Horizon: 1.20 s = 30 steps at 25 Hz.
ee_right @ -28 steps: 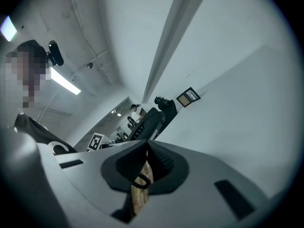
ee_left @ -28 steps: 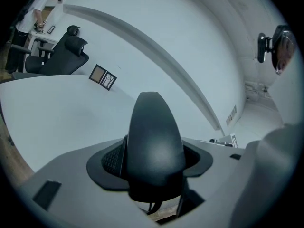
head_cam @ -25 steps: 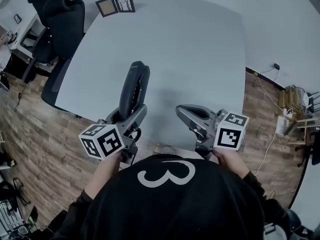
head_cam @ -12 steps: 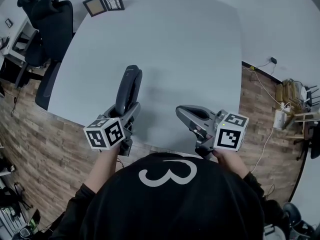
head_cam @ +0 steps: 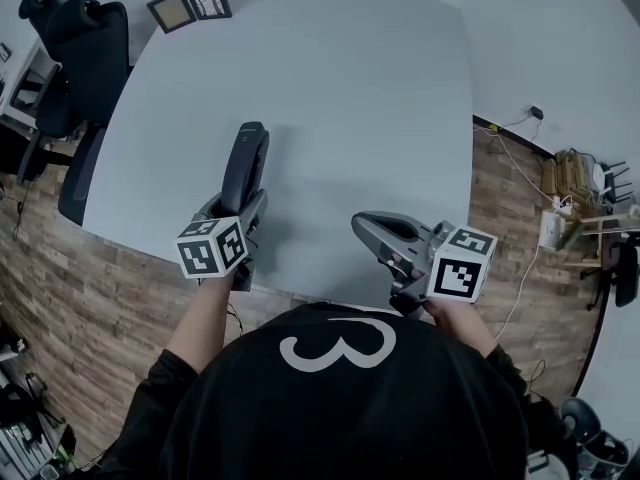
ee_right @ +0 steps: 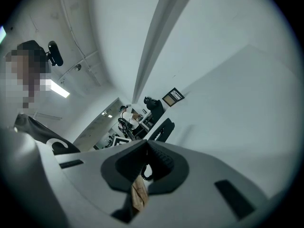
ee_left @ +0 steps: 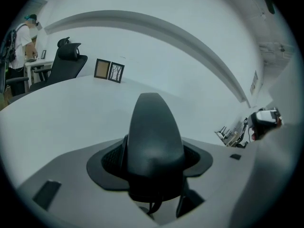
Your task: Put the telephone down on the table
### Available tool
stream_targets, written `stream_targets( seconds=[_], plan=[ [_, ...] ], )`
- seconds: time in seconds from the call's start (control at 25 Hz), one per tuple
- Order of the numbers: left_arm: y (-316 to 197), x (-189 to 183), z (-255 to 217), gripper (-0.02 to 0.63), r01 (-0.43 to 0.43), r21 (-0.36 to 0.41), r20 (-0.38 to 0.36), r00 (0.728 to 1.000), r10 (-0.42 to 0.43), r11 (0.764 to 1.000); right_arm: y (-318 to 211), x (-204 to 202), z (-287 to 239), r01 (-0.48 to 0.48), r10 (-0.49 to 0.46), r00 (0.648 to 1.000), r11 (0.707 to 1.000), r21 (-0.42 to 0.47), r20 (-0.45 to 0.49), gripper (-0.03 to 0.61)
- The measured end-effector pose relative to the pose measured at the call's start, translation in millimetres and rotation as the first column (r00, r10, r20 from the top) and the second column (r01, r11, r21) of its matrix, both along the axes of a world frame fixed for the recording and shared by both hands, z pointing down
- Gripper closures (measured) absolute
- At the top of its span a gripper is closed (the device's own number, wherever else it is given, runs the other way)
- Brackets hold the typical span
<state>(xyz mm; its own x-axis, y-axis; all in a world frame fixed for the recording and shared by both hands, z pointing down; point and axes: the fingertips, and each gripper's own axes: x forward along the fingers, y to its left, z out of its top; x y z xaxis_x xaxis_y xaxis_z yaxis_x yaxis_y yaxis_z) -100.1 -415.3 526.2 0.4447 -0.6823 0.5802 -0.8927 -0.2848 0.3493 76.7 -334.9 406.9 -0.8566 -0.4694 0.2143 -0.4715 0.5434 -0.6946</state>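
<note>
A black telephone handset [head_cam: 246, 160] sticks out from my left gripper [head_cam: 240, 206], which is shut on its near end, over the front left part of the grey table [head_cam: 370, 88]. It casts a soft shadow to its right; I cannot tell whether it touches the top. In the left gripper view the handset [ee_left: 154, 137] fills the gap between the jaws of the left gripper [ee_left: 154, 177] and points out across the table. My right gripper [head_cam: 362, 223] hovers by the table's front edge. In the right gripper view the right gripper [ee_right: 144, 146] has its jaws together on nothing.
Two small picture frames [head_cam: 188, 3] stand at the table's far left corner. A black office chair [head_cam: 80, 53] is beside the table's left edge. Wood floor with cables and boxes [head_cam: 570, 193] lies to the right. A person [ee_left: 19, 42] stands at a desk far off.
My left gripper has carried the handset lower and to the left, closer to the table top. The right gripper has stayed about where it was.
</note>
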Motion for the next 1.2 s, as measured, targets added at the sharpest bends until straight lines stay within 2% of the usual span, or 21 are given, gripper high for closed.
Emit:
stream_targets(
  seconds=[0.28,0.68,1.0,1.2],
  plan=[
    [-7.6,22.0,28.8,0.322,0.005,-0.031,0.069,0.998,-0.003,1.0,1.3,29.9,4.7,-0.006,0.006,1.0,1.0,-0.017,-0.002,0.568],
    [-12.3,19.6,49.3,0.322,0.001,-0.022,0.186,0.983,0.003,1.0,-4.9,39.2,12.3,-0.015,0.015,1.0,0.999,-0.034,-0.01,0.569],
    [-8.0,17.7,60.3,0.322,-0.032,-0.038,0.342,0.939,0.043,0.999,-12.6,43.3,6.9,-0.032,0.033,0.999,0.998,-0.056,0.029,0.568],
    [-6.6,19.4,62.1,0.321,-0.037,-0.06,0.364,0.929,0.057,0.997,-12.8,43.2,5.9,-0.031,0.034,0.998,0.997,-0.067,0.055,0.568]
  ],
)
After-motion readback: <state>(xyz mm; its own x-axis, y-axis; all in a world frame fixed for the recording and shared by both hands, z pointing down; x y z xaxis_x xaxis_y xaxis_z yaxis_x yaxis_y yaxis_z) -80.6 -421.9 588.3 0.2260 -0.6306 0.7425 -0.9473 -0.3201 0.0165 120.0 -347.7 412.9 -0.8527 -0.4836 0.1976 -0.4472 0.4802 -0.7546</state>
